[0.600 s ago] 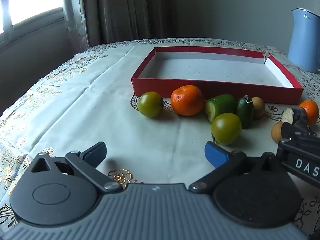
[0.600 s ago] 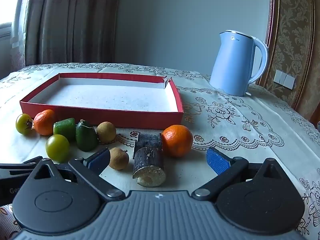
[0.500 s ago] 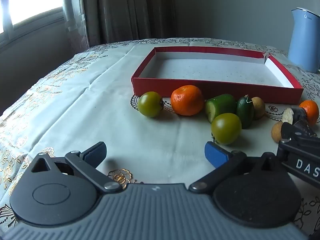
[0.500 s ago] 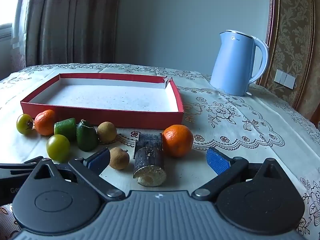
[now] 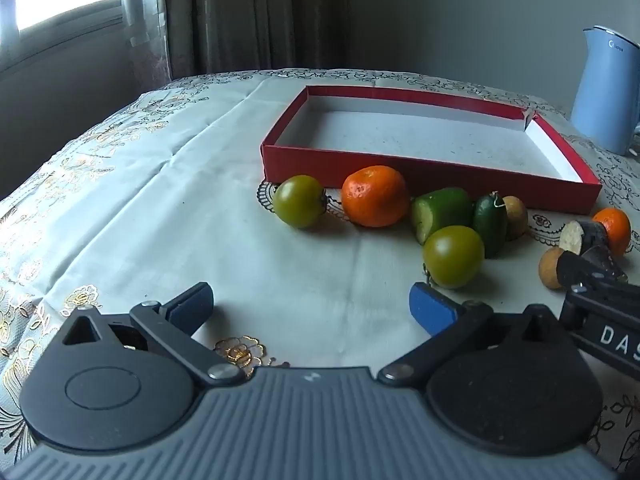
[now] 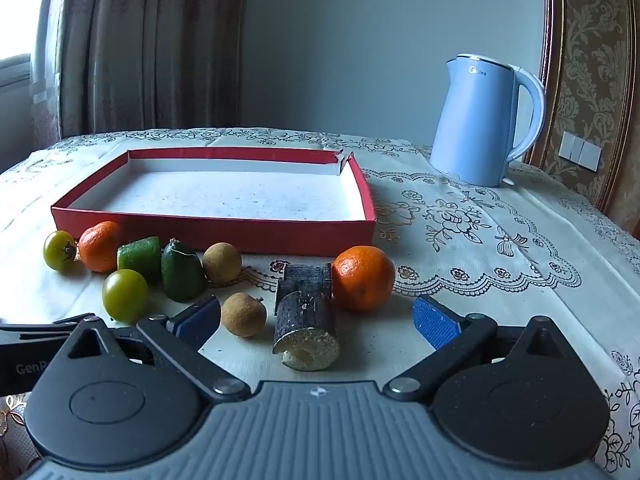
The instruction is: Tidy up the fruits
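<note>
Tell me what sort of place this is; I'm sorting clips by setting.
Probably a room in a home: a table under an embroidered tablecloth, a blue electric kettle, heavy curtains by a window, and patterned wallpaper.

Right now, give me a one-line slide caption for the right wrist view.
Open right gripper faces fruit lined up before an empty red tray; blue kettle behind.

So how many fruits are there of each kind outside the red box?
Oranges: 2
Round green fruits: 2
Small brown round fruits: 2
Dark green oval fruit: 1
Cut green chunk: 1
Dark cane-like pieces: 2
Total: 10
</note>
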`<state>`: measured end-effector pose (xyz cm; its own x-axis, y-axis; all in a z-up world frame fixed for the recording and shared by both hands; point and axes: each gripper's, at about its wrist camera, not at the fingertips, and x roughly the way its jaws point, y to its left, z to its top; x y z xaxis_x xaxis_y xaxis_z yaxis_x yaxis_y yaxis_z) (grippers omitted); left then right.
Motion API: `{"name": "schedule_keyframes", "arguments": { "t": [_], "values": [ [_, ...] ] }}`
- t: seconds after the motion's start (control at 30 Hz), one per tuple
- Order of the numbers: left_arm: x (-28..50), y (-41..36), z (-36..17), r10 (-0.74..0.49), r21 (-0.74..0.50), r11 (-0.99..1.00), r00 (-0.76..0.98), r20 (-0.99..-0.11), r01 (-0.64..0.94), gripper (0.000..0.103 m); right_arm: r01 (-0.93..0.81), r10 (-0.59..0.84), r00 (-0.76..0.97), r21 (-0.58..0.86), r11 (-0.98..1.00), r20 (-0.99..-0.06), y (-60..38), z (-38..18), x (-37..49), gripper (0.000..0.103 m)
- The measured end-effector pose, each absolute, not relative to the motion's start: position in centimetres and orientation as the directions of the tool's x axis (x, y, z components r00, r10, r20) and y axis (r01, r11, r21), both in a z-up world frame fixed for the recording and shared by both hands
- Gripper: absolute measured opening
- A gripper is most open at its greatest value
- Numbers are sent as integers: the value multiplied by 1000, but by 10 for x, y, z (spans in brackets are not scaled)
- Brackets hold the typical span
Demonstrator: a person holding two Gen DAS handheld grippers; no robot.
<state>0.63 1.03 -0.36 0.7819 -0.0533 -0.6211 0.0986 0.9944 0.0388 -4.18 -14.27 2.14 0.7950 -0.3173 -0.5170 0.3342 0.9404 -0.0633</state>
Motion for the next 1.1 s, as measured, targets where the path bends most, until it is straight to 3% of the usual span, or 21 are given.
{"name": "schedule_keyframes", "arguments": {
  "t": [0.33,0.5,0.67,1.1],
  "values": [
    [8,26,-3,-132,22,983,783,-607,183,103,304,-262,814,-4,953,-517,-150,23,-46,103],
    [10,44,-4,-109,-21,992,791,-602,121,103,238,-190,838,29,971,-512,-155,24,-50,103],
    [6,35,-4,-61,46,993,799,-598,111,103,243,-189,825,33,969,-533,-160,22,-49,103],
    [5,37,-4,-60,34,994,794,-605,101,103,248,-177,823,61,967,-540,-164,19,-51,103]
  ]
}}
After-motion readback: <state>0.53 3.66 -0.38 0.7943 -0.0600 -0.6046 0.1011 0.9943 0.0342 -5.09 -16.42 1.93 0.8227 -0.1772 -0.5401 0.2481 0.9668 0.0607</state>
